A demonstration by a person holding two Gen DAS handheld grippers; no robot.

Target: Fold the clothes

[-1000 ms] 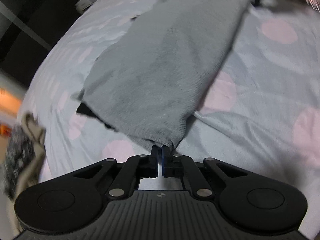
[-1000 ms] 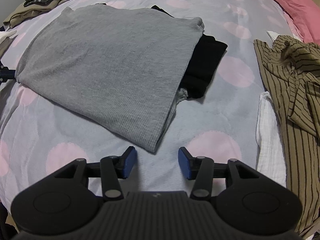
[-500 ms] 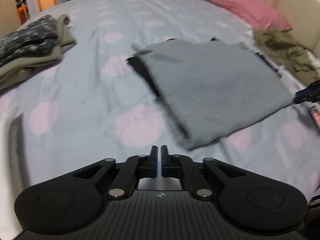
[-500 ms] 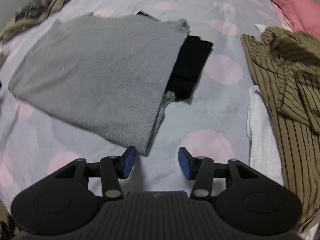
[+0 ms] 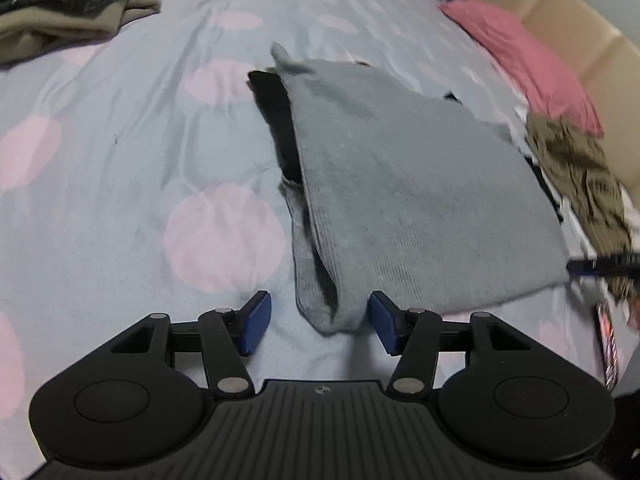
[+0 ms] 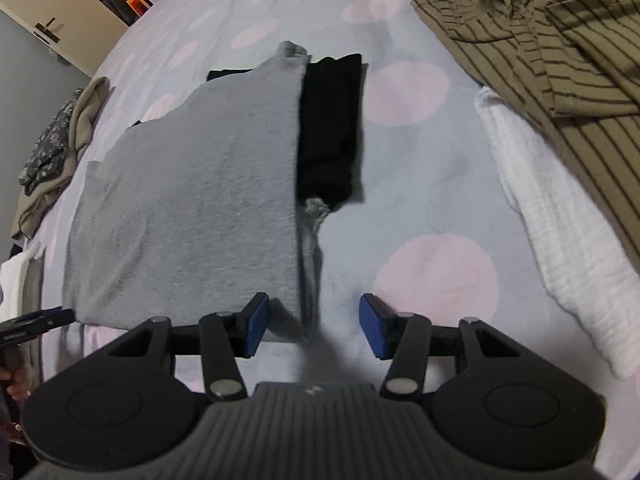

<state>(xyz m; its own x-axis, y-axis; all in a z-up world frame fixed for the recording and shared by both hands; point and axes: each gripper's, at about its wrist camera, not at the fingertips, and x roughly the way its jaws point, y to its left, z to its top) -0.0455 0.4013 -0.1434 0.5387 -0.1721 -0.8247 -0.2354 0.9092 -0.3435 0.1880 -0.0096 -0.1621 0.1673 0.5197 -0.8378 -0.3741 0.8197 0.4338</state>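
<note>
Released from its pinch, left gripper (image 5: 320,326) now gapes around the grey garment's (image 5: 400,184) corner; right gripper (image 6: 314,330) likewise spread.

The grey knit top (image 5: 404,184) I'm folding lies flat on the bed (image 5: 120,168), doubled over into a rough rectangle, one folded corner nearest me. A black garment (image 6: 332,136) lies under it, sticking out along one long side.
</note>
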